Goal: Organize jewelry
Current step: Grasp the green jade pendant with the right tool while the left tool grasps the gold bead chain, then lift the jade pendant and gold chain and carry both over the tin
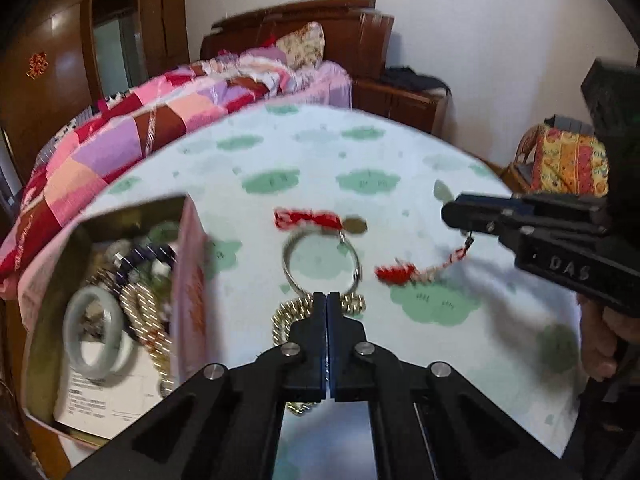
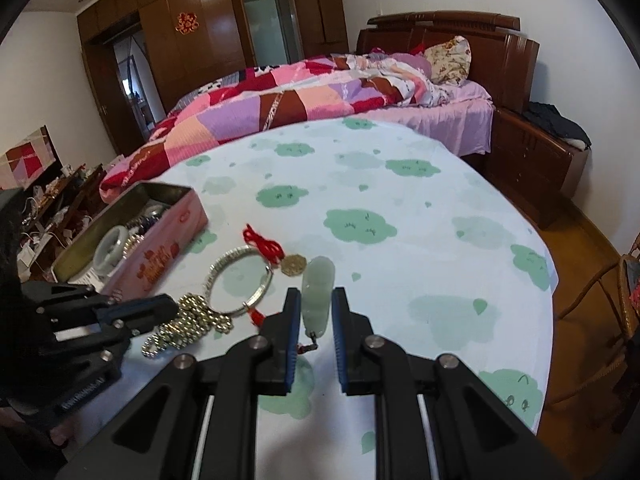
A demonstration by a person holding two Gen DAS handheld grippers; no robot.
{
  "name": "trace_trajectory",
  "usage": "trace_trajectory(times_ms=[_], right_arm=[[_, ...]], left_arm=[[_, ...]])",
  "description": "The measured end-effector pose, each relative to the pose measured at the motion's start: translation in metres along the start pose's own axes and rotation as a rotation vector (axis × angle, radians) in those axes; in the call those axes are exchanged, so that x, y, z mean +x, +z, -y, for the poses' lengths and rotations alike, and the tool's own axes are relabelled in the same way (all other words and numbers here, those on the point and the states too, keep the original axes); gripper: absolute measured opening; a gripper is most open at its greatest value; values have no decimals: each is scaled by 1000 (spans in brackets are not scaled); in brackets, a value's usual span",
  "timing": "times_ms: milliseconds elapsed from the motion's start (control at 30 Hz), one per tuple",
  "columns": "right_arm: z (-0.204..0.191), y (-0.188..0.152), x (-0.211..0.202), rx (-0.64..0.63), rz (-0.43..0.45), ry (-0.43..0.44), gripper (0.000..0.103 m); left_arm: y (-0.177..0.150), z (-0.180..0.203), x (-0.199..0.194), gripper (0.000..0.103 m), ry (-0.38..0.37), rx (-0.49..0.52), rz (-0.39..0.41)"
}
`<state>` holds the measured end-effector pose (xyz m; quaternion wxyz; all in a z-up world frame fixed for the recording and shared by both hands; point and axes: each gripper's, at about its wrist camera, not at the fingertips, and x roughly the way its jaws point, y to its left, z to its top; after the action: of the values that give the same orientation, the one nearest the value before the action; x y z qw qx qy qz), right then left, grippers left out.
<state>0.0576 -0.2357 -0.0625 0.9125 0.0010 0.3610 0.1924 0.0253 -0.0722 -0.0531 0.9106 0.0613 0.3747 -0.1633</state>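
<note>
My left gripper [image 1: 327, 298] is clamped, apparently on the gold chain [image 2: 192, 318]; my right gripper [image 2: 316, 308] lifts the jade pendant [image 2: 318, 290] over the counter [image 2: 440, 240]. I'd raise the chain slowly clear of the bangle [image 2: 236, 284]; the tin [image 2: 168, 236] sits left, open room right.

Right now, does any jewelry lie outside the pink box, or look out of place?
Yes. A gold chain, a silver bangle and a coin charm on red cord lie loose on the tablecloth beside the pink box. Nothing looks damaged.
</note>
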Motion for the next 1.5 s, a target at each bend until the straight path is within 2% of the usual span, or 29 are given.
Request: trace_trajectory(times_ms=[233,500,633,667,700,733,767,800,900,967,1133,1233,1300,1400,1500], right_arm=[[-9,13,-22,-4,64,26,18],[-14,19,-26,-12,83,30,18],[-16,17,-27,-8,79,32,18],[-15,16,-26,-5,77,34,18],[-14,16,-26,-7,77,34,18],[-15,16,-25,-7,76,34,18],[-15,15,-24,-8,74,35,18],[-13,15,-23,-6,72,36,18],[-13,13,-21,-4,67,38,18],[-12,13,-19,-2,64,41,18],[-12,13,-18,-3,59,47,18],[-13,12,-16,-4,55,52,18],[-14,11,-15,-4,50,56,18],[-15,11,-16,-7,55,64,18],[-16,14,-23,-9,76,68,18]], left_arm=[[13,-10,-28,0,3,-25,73],[14,-10,-26,0,-9,-16,72],[13,-6,-11,2,10,-3,23],[10,-4,-2,10,9,4,-8],[8,-2,4,28,8,9,-28],[5,0,11,39,8,15,-45],[2,2,16,59,13,15,-51],[0,3,19,64,15,19,-52],[-2,7,23,64,-17,33,-57],[-2,8,27,64,-11,37,-66],[-4,7,47,60,-8,38,-138],[-5,7,50,45,-32,39,-149],[-4,5,49,9,-31,41,-144],[-5,4,44,9,-21,38,-136],[-1,1,27,8,-28,22,-89]])
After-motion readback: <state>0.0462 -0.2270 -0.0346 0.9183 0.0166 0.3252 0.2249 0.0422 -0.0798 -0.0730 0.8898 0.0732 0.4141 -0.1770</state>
